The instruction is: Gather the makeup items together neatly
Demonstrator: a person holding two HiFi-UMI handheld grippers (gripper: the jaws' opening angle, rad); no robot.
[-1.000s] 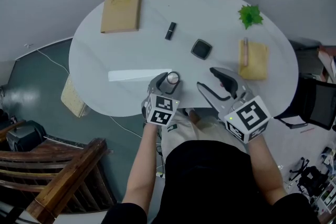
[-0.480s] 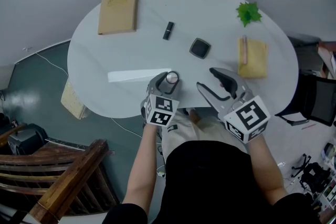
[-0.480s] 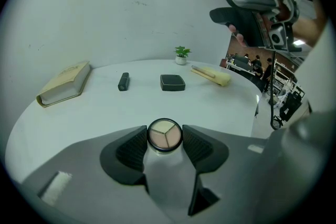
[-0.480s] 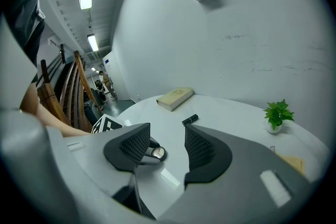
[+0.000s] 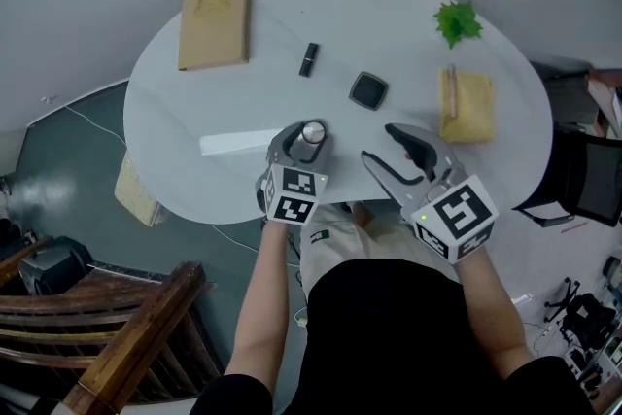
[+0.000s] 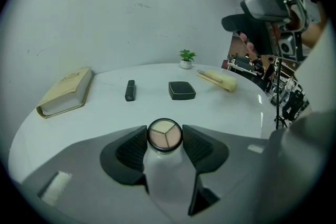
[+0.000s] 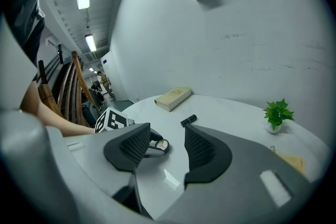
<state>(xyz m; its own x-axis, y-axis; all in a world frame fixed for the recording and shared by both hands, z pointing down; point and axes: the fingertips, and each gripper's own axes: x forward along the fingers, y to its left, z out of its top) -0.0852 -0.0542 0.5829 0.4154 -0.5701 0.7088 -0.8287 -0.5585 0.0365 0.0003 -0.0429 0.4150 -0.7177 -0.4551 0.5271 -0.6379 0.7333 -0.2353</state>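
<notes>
While the person stands at the near edge of an oval white table, the left gripper is clamped on a small round makeup pot — its pads press both sides of the pot, whose top shows three pale shades. The pot sits in the jaws close to the table's front edge; whether it rests on the surface or is raised off it cannot be told. Just to its left a white paper strip lies flat. Just to the right, the right gripper hovers with its jaws wide apart and nothing between them.

Farther in, near the table's middle, lies a black square compact. A little beyond and left of it is a black lipstick tube, near the compact but not touching it. On the right side a yellow pad carries a slender stick — possibly a makeup pencil or brush, too small to tell. At the far left lies a tan book, at the far right a small green plant.

The gathering looks to be at an early stage: one item is in hand and none sit grouped. The pot has yet to be set beside the compact, the tube brought in, perhaps the stick too, and the set lined up neatly.
</notes>
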